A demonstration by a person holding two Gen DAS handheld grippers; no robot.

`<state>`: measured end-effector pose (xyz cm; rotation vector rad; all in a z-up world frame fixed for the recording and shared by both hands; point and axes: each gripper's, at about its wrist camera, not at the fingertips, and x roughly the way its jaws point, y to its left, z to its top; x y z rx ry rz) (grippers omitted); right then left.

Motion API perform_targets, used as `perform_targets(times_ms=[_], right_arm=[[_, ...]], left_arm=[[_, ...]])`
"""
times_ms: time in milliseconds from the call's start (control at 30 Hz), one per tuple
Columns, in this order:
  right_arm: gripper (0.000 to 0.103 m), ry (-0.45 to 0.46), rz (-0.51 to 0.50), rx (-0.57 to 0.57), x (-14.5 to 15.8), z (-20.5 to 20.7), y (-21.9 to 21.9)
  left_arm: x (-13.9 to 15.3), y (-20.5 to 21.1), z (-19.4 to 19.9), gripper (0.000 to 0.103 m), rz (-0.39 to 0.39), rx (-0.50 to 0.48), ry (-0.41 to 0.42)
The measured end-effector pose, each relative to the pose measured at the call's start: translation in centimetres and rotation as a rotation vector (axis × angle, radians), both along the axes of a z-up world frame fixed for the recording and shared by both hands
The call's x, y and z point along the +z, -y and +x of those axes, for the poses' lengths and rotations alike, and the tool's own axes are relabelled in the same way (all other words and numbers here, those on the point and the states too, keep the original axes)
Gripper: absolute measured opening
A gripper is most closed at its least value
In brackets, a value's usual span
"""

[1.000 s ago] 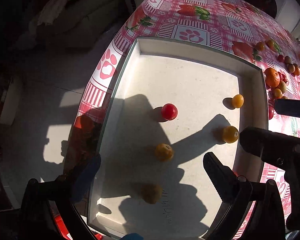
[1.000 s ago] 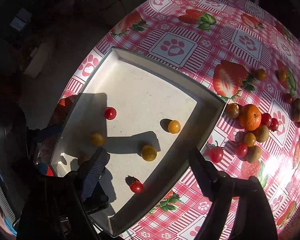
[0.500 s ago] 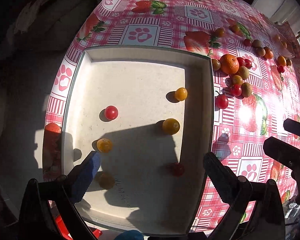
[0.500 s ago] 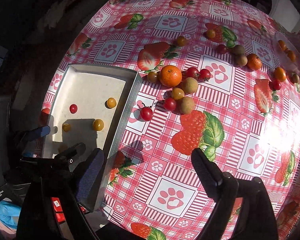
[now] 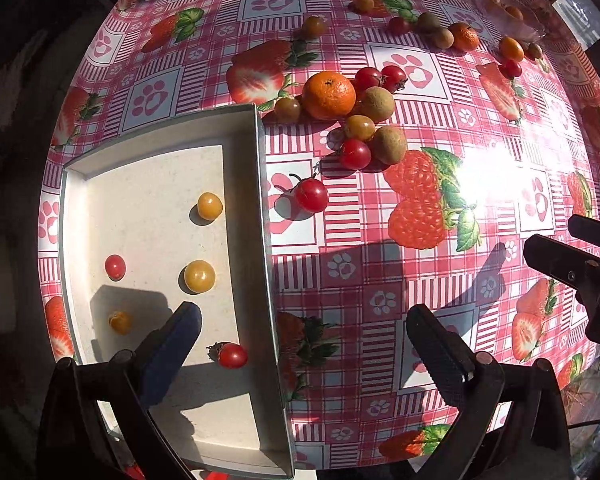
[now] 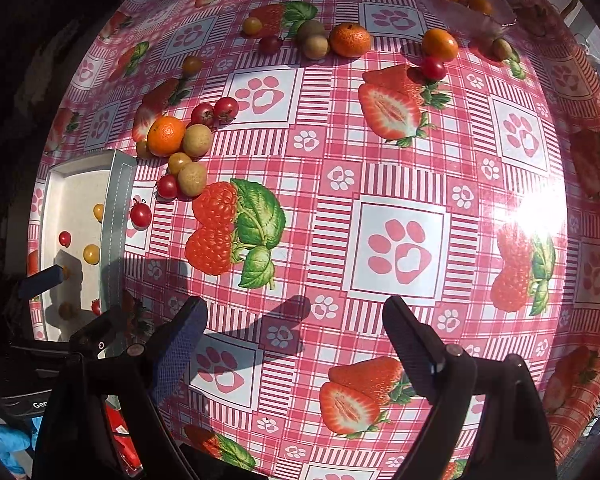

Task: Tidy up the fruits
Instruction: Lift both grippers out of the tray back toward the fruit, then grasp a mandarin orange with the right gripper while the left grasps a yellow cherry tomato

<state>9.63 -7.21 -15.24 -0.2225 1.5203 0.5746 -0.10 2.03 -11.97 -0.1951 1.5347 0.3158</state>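
Left wrist view: left gripper (image 5: pixel 300 340) spread, empty; stemmed tomato (image 5: pixel 311 195) ahead beside tray (image 5: pixel 260 208) wall, may roll if nudged.

Right gripper (image 6: pixel 296 332) spread, empty.

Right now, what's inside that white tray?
The tray holds small fruits: three yellow tomatoes and two red tomatoes. The left gripper finger covers part of the near floor, so anything there is hidden.

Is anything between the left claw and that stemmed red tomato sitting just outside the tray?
Nothing visible. The left claw hangs open above the tray's right wall, and the stemmed red tomato lies alone on bare tablecloth just beyond it; the fruit cluster sits farther back.
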Motion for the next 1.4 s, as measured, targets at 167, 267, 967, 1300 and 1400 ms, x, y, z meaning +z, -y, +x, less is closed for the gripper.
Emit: perform_targets(times_ms=[167, 267, 967, 1300, 1400], right_arm=[[0.091, 0.009, 0.011, -0.016, 0.1, 2.5, 1.0], [0.091, 0.012, 0.019, -0.018, 0.2, 4.0, 1.3], [0.082, 0.221, -0.042, 0.362, -1.4, 14.1, -4.8], [0.064, 0.298, -0.064, 0.568, -3.3, 15.3, -8.7], [0.043, 0.286, -0.055, 0.569, -3.8, 16.1, -9.5]], left_arm=[[0.2, 1.5, 2.4, 0.103, -0.005, 0.008, 0.028], [-0.1, 2.1, 3.7, 0.103, 0.004, 0.018, 0.038], [-3.2, 2.1, 7.5, 0.087, 0.099, 0.200, 0.064], [-4.9, 1.4, 9.6, 0.087, 0.093, 0.332, 0.073], [-4.8, 1.0, 10.5, 0.078, 0.095, 0.343, 0.085]])
